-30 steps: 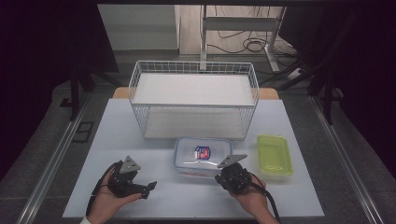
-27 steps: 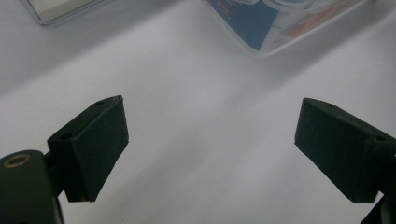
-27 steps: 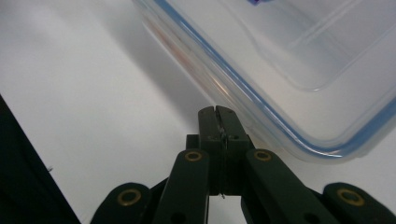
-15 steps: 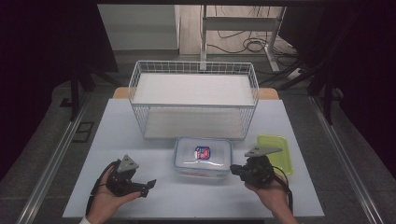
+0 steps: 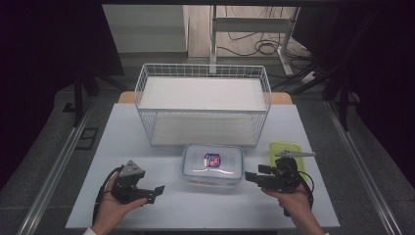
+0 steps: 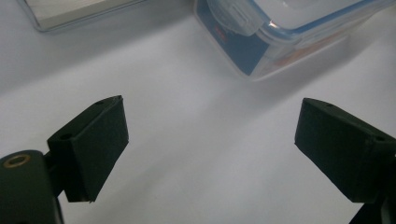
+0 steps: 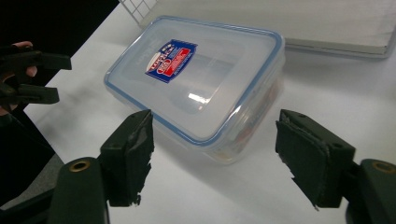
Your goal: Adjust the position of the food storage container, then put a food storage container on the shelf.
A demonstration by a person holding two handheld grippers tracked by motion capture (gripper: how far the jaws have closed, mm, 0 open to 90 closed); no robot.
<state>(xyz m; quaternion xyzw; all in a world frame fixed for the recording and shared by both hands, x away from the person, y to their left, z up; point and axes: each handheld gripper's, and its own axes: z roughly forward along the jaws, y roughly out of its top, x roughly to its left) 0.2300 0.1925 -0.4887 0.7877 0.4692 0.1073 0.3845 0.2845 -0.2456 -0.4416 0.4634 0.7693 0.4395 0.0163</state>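
A clear plastic food box (image 5: 213, 164) with a blue-rimmed lid and a red and blue label lies flat at the table's front middle; it also shows as the box (image 7: 196, 79) and the box's corner (image 6: 275, 37). My left gripper (image 5: 152, 192) is open, low over the table left of the box, jaws pointing at it. My right gripper (image 5: 254, 176) is open just right of the box, its jaws (image 7: 215, 158) facing the box's near corner without touching it. My left gripper's jaws (image 6: 210, 144) have only bare table between them.
A white wire basket (image 5: 203, 103) with a white liner stands behind the box. A yellow-green lid (image 5: 286, 149) lies at the right, partly under my right gripper. The white table (image 5: 122, 132) has bare room at the left and along the front edge.
My right gripper moved from the box's front right corner out to the right, then turned to point at the box. The left gripper stayed almost still.
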